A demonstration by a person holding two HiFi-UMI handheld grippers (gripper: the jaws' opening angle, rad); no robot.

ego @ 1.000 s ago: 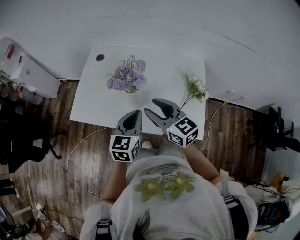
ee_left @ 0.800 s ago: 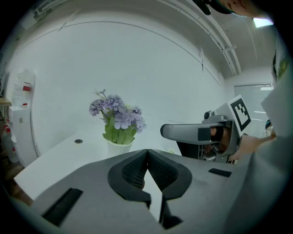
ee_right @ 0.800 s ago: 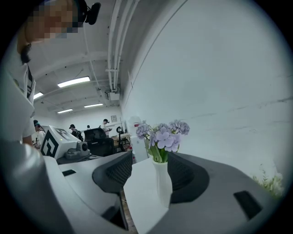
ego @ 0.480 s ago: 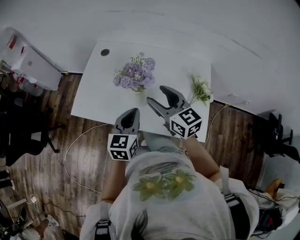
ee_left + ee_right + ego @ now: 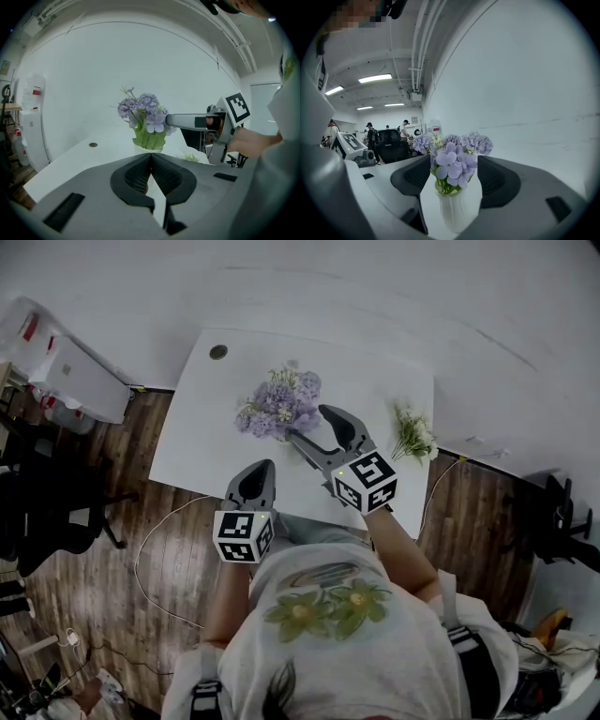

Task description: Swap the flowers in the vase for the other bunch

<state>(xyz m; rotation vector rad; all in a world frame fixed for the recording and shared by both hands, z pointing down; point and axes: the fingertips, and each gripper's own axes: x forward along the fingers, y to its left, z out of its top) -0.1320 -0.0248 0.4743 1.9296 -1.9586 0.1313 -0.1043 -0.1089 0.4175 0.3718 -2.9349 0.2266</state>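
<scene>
Spreading the right gripper's (image 5: 307,424) fingers (image 5: 416,174) wide, having just been opening them, and bracketing the purple flowers (image 5: 452,159) between the pads with no contact showing, probably lining up to pinch the stems and lift them out. Finding those flowers standing upright in the white vase (image 5: 458,208) mid-table (image 5: 202,427), long axis running vertical, heads pointing up. Leaving the other bunch (image 5: 413,434) lying flat near the right edge, well apart, waiting as the replacement. Holding the left gripper's (image 5: 261,470) fingers (image 5: 136,176) pressed together on nothing, hanging back at the near edge, likely giving room.

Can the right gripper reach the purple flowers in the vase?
Probably yes. The right gripper has just been opening its jaws wide, and the purple flowers in the vase stand straight ahead, framed between them, untouched, with nothing blocking.
</scene>
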